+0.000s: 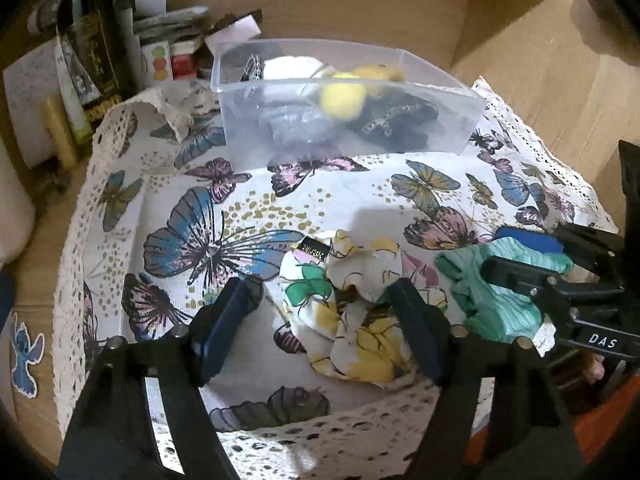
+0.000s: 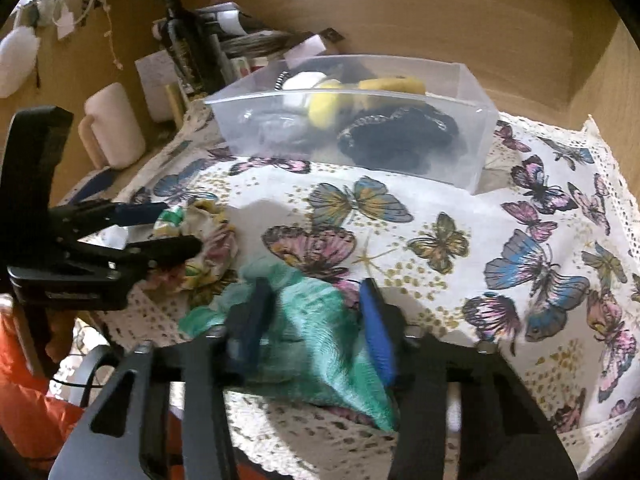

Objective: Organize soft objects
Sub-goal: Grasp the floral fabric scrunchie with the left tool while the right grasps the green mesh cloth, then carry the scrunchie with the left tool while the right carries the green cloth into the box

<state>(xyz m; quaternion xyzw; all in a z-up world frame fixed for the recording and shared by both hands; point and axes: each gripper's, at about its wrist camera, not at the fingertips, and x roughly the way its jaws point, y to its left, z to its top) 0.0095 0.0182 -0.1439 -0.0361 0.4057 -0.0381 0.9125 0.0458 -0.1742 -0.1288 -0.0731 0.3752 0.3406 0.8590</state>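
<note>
A floral scrunchie (image 1: 352,312) lies on the butterfly tablecloth (image 1: 248,216). My left gripper (image 1: 324,300) is open around it, one finger on each side; it also shows in the right wrist view (image 2: 176,228). A teal scrunchie (image 2: 316,328) lies beside it to the right. My right gripper (image 2: 316,312) is open and straddles it, pads close to the cloth; it also shows in the left wrist view (image 1: 516,252). A clear plastic bin (image 1: 344,100) at the back holds yellow, black, grey and white soft items.
A dark bottle (image 1: 92,40), papers and small boxes crowd the back left. A cream mug (image 2: 116,128) stands left of the bin. Wooden walls close the back and right. The cloth's lace edge (image 1: 320,432) hangs at the front.
</note>
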